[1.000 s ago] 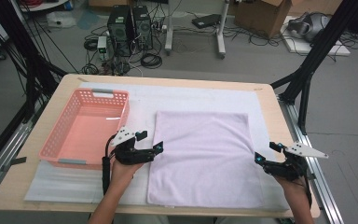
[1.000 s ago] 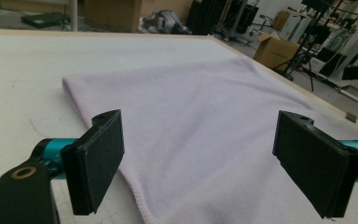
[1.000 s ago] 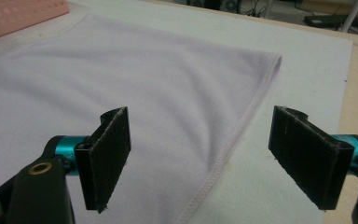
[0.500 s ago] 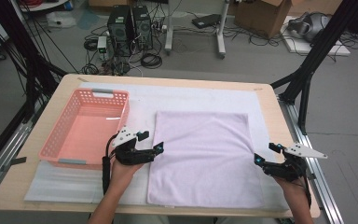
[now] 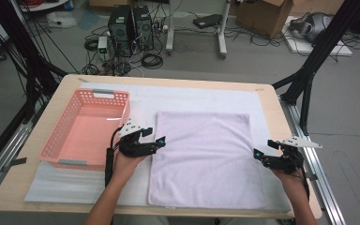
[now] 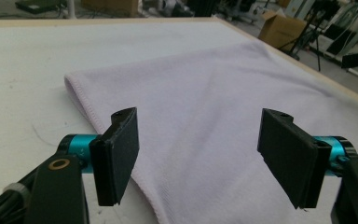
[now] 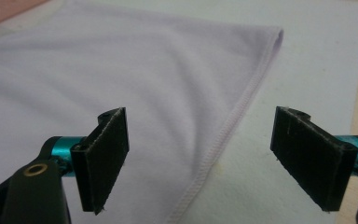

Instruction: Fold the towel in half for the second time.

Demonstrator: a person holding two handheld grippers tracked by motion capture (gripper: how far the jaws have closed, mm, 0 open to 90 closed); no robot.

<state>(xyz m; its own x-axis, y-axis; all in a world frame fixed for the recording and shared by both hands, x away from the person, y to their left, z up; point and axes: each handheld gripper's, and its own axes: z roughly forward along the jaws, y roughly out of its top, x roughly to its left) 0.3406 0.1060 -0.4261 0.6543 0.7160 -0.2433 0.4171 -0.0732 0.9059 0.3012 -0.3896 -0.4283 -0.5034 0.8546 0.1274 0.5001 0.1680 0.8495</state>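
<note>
**Inspector:** Describe the item being worked on.

**Assistant:** One pale lilac towel (image 5: 204, 159), lying flat on a white mat (image 5: 192, 98) that covers the desk (image 5: 272, 101). It is rectangular, with a soft napped surface. A stitched hem runs along its side edge in the right gripper view, and a rounded fold edge shows in the left gripper view. Faint ripples cross the cloth; otherwise it lies smooth.

**Inspector:** Position?

**Assistant:** Centre-right of the desk, just beside a pink basket (image 5: 86, 129), not touching it.

**Inspector:** Left claw?

**Assistant:** The left claw (image 5: 157, 140) sits at the towel's left edge, about halfway along it. Its jaws are spread, though they have just been closing a little. The towel edge lies between them, below the pads (image 6: 121, 154), and is not pinched.

**Inspector:** Right claw?

**Assistant:** The right claw (image 5: 264, 149) is at the towel's right edge, roughly level with the left one. Its jaws are spread wide, with the hem running between them beneath the pads (image 7: 105, 156). No grip.

**Inspector:** Count.

**Assistant:** One towel, one basket, one mat, two claws, each held in one hand. Beyond the desk, on the floor, are two dark computer towers (image 5: 131, 23) and one cardboard box (image 5: 265, 16).
</note>
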